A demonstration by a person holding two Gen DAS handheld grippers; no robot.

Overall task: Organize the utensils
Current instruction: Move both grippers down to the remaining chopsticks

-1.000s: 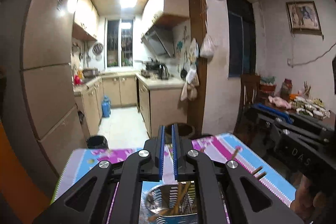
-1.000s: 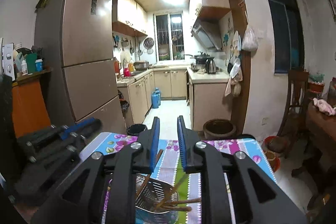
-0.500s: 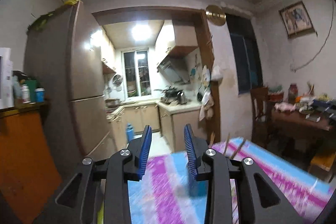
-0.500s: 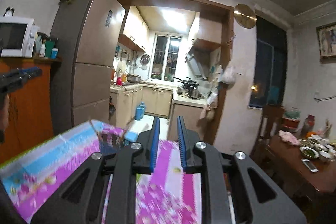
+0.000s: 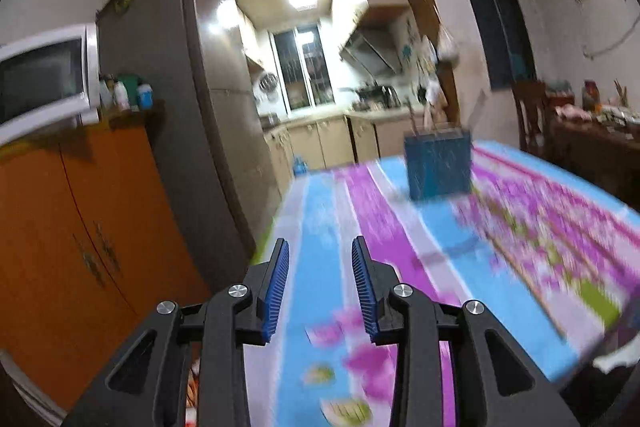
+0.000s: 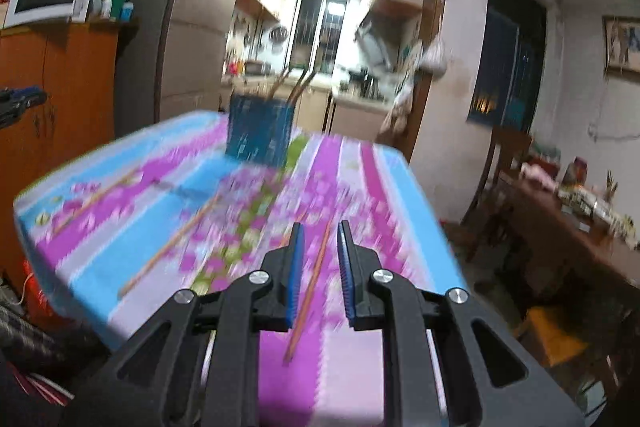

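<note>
A blue utensil holder (image 5: pixel 438 167) (image 6: pixel 260 133) stands at the far end of the flowered table, with several chopsticks upright in it. Loose wooden chopsticks lie on the cloth: one (image 6: pixel 310 283) directly below and ahead of my right gripper (image 6: pixel 320 243), another (image 6: pixel 172 243) to its left, a third (image 6: pixel 96 199) near the left edge. The right jaws stand a narrow gap apart, above the chopstick and holding nothing. My left gripper (image 5: pixel 320 267) is open and empty over the table's near left part. A blurred chopstick (image 5: pixel 536 291) lies to its right.
An orange cabinet (image 5: pixel 80 247) with a microwave (image 5: pixel 44 79) stands left of the table, with a tall fridge (image 5: pixel 200 107) behind it. A dark wooden table (image 6: pixel 580 227) with dishes and a chair are to the right. The kitchen lies beyond the doorway.
Both grippers have drawn back and down from above the holder with chopsticks to the table's near side. The left jaws went from shut to open. The right jaws look unchanged.
</note>
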